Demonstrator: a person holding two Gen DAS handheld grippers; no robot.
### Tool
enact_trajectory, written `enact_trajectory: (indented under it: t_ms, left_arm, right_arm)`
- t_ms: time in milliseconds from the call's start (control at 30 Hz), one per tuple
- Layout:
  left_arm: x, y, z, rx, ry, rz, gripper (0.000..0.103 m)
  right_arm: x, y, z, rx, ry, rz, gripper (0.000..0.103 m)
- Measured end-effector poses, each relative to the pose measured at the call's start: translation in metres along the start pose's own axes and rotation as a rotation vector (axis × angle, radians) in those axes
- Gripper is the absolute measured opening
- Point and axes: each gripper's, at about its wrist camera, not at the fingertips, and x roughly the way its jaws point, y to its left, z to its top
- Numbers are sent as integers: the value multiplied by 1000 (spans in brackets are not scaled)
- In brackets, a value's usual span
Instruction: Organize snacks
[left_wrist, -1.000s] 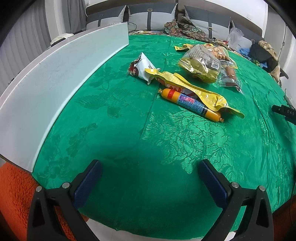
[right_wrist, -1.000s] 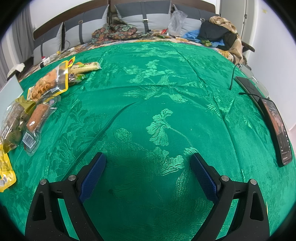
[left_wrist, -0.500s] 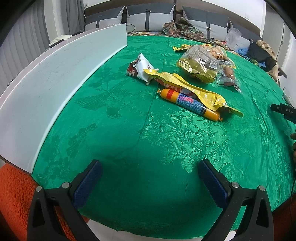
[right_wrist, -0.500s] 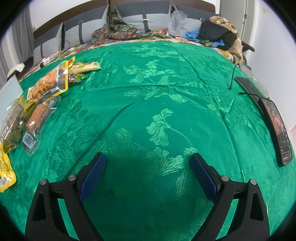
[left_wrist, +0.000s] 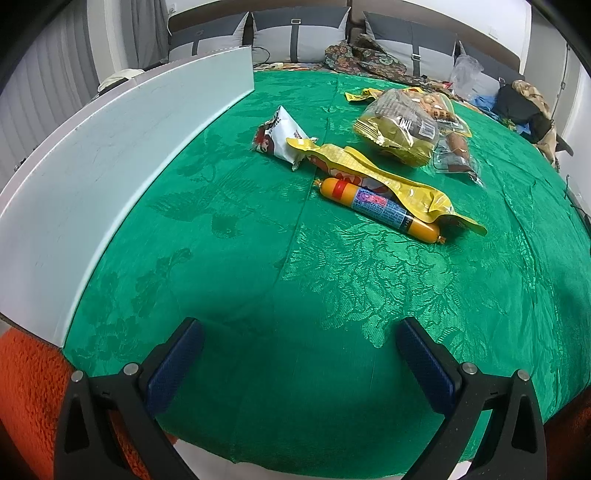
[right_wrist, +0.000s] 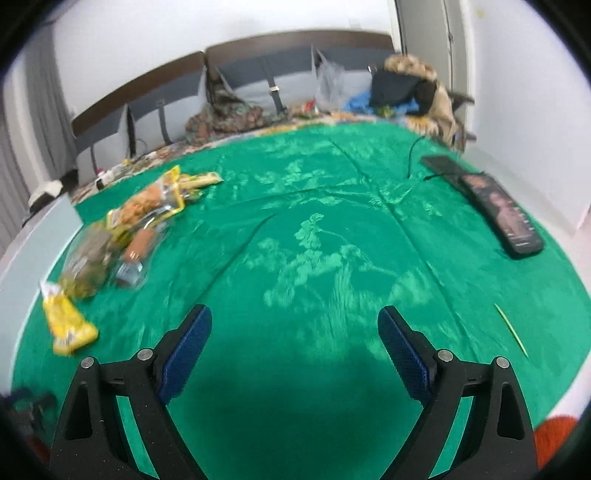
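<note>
The snacks are lying loose on the green-clothed desk, none being held, so the opening approach is judged to be in hand. Nearest, at one o'clock from the left tongs, an orange sausage stick is being overlapped by a long yellow pouch; a white packet is touching that pouch's far end, with a clear bag of snacks beyond. Both tongs are being held wide apart and empty. The right tongs are seen blurred, the snacks at their ten o'clock. Next, a reach and closure on one item is called for.
</note>
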Motion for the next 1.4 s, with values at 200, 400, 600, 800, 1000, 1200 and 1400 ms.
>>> enact_trajectory:
  t_ms: [200, 400, 600, 800, 1000, 1200, 1400]
  left_arm:
    - [1, 0, 1, 6, 6, -5, 103]
    - [1, 0, 0, 10, -7, -7, 103]
    - [1, 0, -1, 11, -11, -8, 103]
    - [-1, 1, -2, 15, -21, -11, 103]
    - [-1, 1, -4, 15, -27, -13, 103]
    - [-1, 1, -4, 15, -26, -13, 103]
    - [-1, 1, -1, 18, -20, -18, 103]
  right_arm:
    - [-11, 22, -6, -113, -20, 39, 94]
    - [-16, 24, -10, -121, -10, 70, 94]
    - [-24, 28, -7, -154, -58, 66, 94]
    - [-22, 32, -10, -169, -58, 90, 94]
    - [-22, 33, -11, -175, -60, 99, 94]
    - [-23, 34, -11, -178, -62, 100, 94]
    - [-23, 35, -12, -182, -66, 103, 94]
